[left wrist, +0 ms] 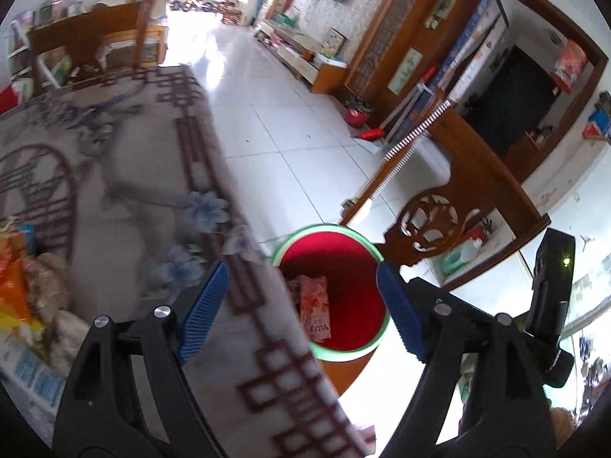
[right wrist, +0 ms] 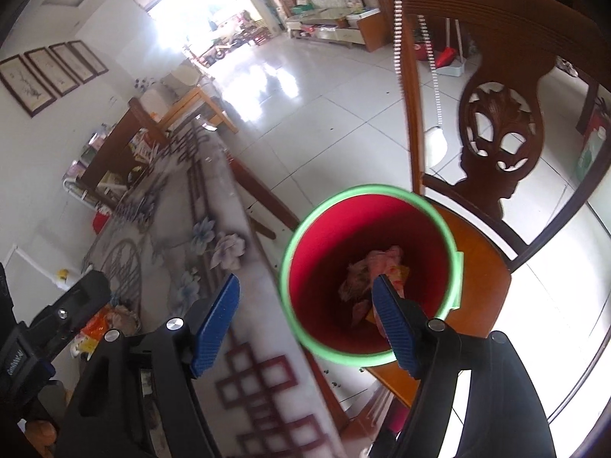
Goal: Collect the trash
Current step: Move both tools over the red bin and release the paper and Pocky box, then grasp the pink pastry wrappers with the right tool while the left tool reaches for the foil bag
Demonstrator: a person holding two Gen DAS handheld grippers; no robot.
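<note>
A red bin with a green rim (left wrist: 328,227) (right wrist: 366,189) stands on a wooden chair seat beside the table. In the left wrist view a pink wrapper (left wrist: 315,305) lies inside it; the right wrist view shows crumpled wrappers (right wrist: 366,267) at its bottom. My left gripper (left wrist: 303,313) is open over the table edge and the bin's near rim, nothing between its blue pads. My right gripper (right wrist: 305,322) is open too, its right pad (right wrist: 393,324) above the bin's mouth, holding nothing. More orange and pale wrappers (left wrist: 13,286) (right wrist: 95,324) lie on the table.
The table carries a grey floral cloth (left wrist: 114,191) (right wrist: 172,229). A carved wooden chair back (left wrist: 431,217) (right wrist: 500,114) rises behind the bin. White tiled floor (left wrist: 286,133) stretches beyond, with a broom and dustpan (left wrist: 374,133) by the far wall.
</note>
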